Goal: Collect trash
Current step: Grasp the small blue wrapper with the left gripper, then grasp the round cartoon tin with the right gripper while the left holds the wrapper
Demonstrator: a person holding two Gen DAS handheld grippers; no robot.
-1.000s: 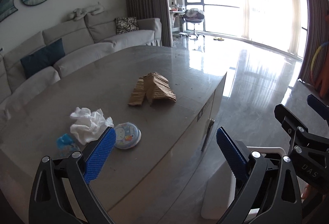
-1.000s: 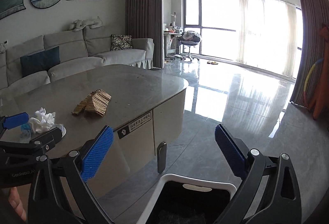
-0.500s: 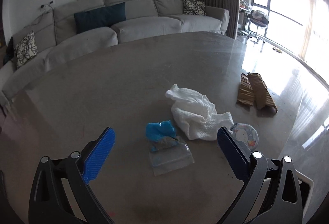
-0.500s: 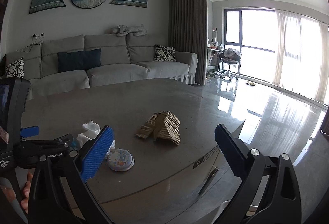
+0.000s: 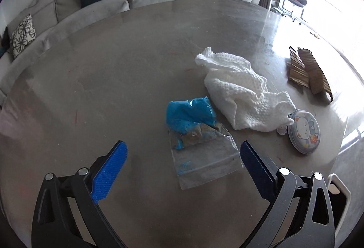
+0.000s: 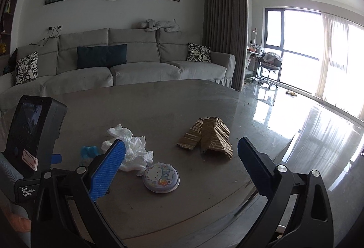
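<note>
On the grey table (image 5: pixel 113 79) lie a clear plastic bag with blue stuff (image 5: pixel 198 134), a crumpled white paper towel (image 5: pixel 243 93), a round cartoon tin (image 5: pixel 303 132) and torn cardboard pieces (image 5: pixel 307 70). My left gripper (image 5: pixel 182 164) is open, just above and short of the bag, which lies between its fingers. My right gripper (image 6: pixel 182 164) is open and empty, above the table's near edge, facing the tin (image 6: pixel 161 177), the towel (image 6: pixel 134 150) and the cardboard (image 6: pixel 209 136). The left gripper's body (image 6: pixel 27 145) shows at its left.
A white trash bin (image 5: pixel 339 193) stands on the floor past the table's right edge. A grey sofa (image 6: pixel 113 61) runs behind the table. Glossy floor (image 6: pixel 307 129) lies to the right, toward the windows.
Both grippers swung left from the bin toward the table. The left gripper came down closer over the plastic bag. The right gripper moved in over the table edge. Both stayed open.
</note>
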